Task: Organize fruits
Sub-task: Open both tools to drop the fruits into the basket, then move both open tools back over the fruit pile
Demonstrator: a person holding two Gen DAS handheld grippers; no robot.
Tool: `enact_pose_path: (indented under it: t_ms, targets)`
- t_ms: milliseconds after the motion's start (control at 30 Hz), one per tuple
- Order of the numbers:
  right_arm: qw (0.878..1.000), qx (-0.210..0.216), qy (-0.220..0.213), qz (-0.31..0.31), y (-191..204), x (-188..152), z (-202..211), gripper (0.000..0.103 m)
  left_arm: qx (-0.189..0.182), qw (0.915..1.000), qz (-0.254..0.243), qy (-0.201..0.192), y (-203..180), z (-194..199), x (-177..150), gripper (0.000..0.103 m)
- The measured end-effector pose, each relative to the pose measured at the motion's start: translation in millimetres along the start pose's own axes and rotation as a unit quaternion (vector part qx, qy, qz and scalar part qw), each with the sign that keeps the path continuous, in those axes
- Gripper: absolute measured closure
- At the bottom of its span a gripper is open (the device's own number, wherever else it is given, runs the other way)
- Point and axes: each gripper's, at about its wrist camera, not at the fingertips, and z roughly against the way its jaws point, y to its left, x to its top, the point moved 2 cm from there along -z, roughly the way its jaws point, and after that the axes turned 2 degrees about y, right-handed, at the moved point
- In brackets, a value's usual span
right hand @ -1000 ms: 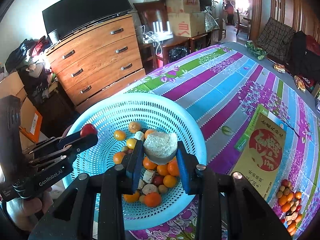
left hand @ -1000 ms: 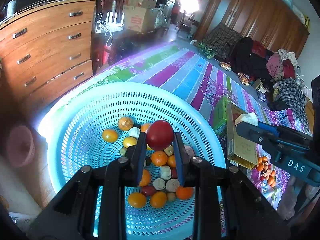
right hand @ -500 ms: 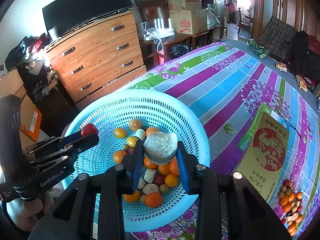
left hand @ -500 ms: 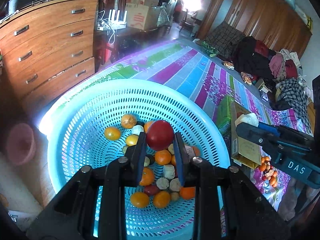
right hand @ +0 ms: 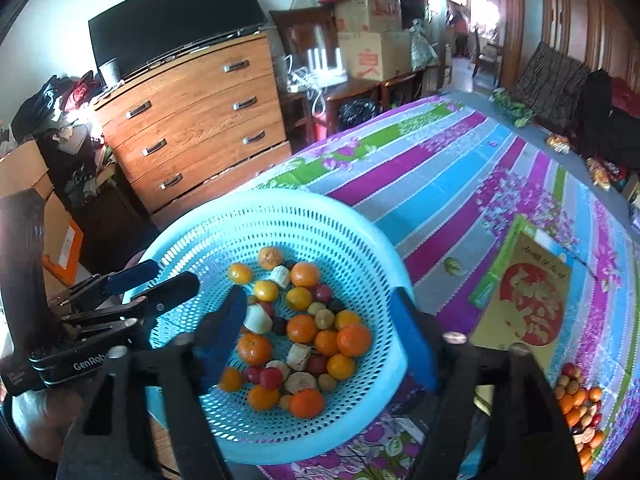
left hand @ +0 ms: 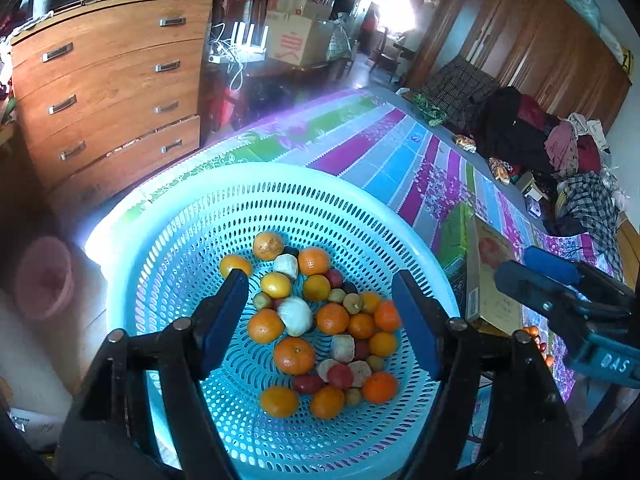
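striped cloth (right hand: 460, 168); perforated plastic basket (left hand: 168, 240), round fruits (left hand: 294, 354); both tools opening, empty.

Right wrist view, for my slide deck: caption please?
Right gripper, jaws opening and empty, above the blue basket of mixed fruit.

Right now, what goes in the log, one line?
left hand-held gripper: opening, empty | right hand-held gripper: opening, empty | fruits: in blue basket

Worktop (right hand: 460, 168) is covered by a striped floral cloth. Resting on it: 1 blue perforated basket (right hand: 360, 240) at the near edge, 1 flat printed box (right hand: 528, 300), 1 fruit pile (right hand: 580, 408) beside it.
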Motion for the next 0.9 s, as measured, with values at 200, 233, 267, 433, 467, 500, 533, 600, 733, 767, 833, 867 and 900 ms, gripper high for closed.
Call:
enact_pose_path:
  t_ms: [200,233,267,433,467,500,533,600,733,767,833,867,900]
  targets:
    - [0.996,-0.075,-0.048,0.014,-17.7,-28.4,34.1,0.011,-0.017,0.9996,-0.016,-0.017,-13.0,10.9,-3.3,0.024]
    - [0.995,-0.083,-0.05,0.005,-25.1,-38.6,39.3,0.011,-0.019,0.9995,-0.018,-0.019,-16.1,11.5,-3.1,0.023]
    - [0.995,-0.087,-0.05,-0.002,-29.9,-45.0,42.8,0.011,-0.024,0.9993,-0.02,-0.021,-20.2,12.6,-3.8,0.023]
    - [0.995,-0.094,-0.002,-0.038,-60.1,-104.5,45.0,0.009,-0.041,0.9983,-0.036,-0.022,-40.6,12.9,-6.6,0.021]
    - [0.994,-0.094,0.01,-0.046,-65.2,-117.5,45.0,0.009,-0.047,0.9978,-0.04,-0.023,-46.8,13.8,-7.6,0.021]
    - [0.994,-0.091,0.018,-0.053,-69.9,-128.3,46.0,0.009,-0.05,0.9974,-0.044,-0.025,-52.5,15.8,-9.1,0.021]
    - [0.994,-0.089,0.025,-0.062,-74.9,-139.5,47.8,0.009,-0.054,0.9968,-0.051,-0.029,-60.3,17.7,-10.4,0.021]
    - [0.992,-0.093,0.035,-0.072,-83.7,-157.1,51.1,0.009,-0.065,0.9951,-0.068,-0.031,-76.7,19.2,-14.0,0.018]
    - [0.989,-0.107,0.039,-0.095,-102.5,-179.0,67.9,0.009,-0.086,0.9918,-0.091,-0.027,-104.9,20.6,-23.3,0.018]
    - [0.988,-0.112,0.035,-0.098,-107.4,-180.9,72.0,0.009,-0.091,0.9907,-0.098,-0.026,-112.7,20.3,-25.8,0.018]
    - [0.986,-0.128,0.021,-0.108,-119.2,-184.7,85.5,0.009,-0.099,0.9888,-0.109,-0.022,-124.6,19.2,-30.0,0.018]
    - [0.985,-0.133,0.016,-0.112,-123.4,-185.8,90.1,0.009,-0.102,0.988,-0.115,-0.019,-130.1,18.1,-32.4,0.018]
    - [0.983,-0.14,0.012,-0.118,-128.9,-187.0,95.4,0.009,-0.105,0.9872,-0.12,-0.015,-135.8,16.9,-34.4,0.018]
